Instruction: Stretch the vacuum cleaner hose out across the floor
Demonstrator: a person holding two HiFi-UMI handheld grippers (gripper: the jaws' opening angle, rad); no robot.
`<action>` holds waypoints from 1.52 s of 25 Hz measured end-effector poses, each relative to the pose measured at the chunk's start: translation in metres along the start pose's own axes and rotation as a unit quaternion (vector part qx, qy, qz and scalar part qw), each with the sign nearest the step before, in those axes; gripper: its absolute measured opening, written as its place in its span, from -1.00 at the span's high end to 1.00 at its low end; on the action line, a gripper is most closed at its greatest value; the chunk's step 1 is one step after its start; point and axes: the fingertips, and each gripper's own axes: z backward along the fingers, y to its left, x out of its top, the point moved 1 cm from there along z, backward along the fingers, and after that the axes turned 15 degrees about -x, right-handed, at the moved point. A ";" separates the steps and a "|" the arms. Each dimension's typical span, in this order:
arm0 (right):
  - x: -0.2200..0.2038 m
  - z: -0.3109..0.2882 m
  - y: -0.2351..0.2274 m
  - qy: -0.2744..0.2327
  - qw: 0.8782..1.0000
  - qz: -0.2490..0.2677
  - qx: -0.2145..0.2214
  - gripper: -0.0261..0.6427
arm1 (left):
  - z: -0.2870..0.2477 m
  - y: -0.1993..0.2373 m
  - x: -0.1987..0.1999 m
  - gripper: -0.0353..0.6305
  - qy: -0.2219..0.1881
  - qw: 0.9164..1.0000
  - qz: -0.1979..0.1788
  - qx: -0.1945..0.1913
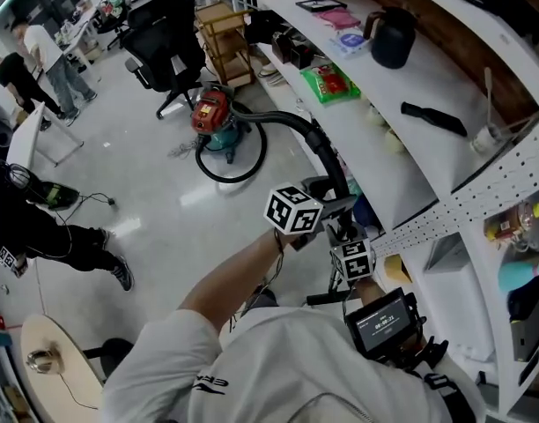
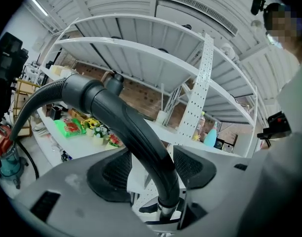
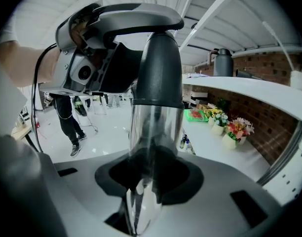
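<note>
A red and teal vacuum cleaner [image 1: 213, 115] stands on the floor by the shelving, also low at the left of the left gripper view [image 2: 2, 149]. Its black ribbed hose [image 1: 252, 139] loops on the floor and rises to a curved black handle [image 1: 321, 148]. My left gripper [image 1: 329, 199] is shut on that handle [image 2: 121, 117], which runs between its pads [image 2: 193, 167]. Just below it, my right gripper [image 1: 344, 236] is shut on the chrome tube [image 3: 151, 132] under the handle's black collar [image 3: 158, 68].
Long white shelves [image 1: 402, 161] with a black kettle [image 1: 391, 35] and small items run along the right. A black office chair [image 1: 168, 38] and a wooden cart [image 1: 224, 38] stand behind the vacuum. A person in black [image 1: 40, 227] crouches at the left, others farther back [image 1: 32, 69].
</note>
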 end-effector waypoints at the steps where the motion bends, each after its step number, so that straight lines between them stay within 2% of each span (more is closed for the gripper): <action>1: -0.008 0.007 -0.006 0.000 1.000 0.001 0.001 0.55 | -0.008 -0.007 -0.004 0.16 0.000 1.000 0.001 0.002; 8: -0.052 0.050 -0.026 0.006 1.000 0.007 0.009 0.55 | -0.041 -0.047 -0.032 0.16 0.005 1.000 0.022 0.015; 17: -0.078 0.086 -0.023 0.007 1.000 -0.009 0.001 0.55 | -0.054 -0.091 -0.049 0.16 0.014 1.000 0.008 0.002; 30: -0.108 0.148 0.025 0.011 1.000 -0.008 -0.028 0.55 | -0.018 -0.161 -0.084 0.16 0.012 1.000 0.006 -0.014; 38: -0.134 0.193 0.050 0.017 0.998 -0.016 -0.050 0.55 | -0.005 -0.214 -0.108 0.16 0.016 0.999 -0.001 -0.041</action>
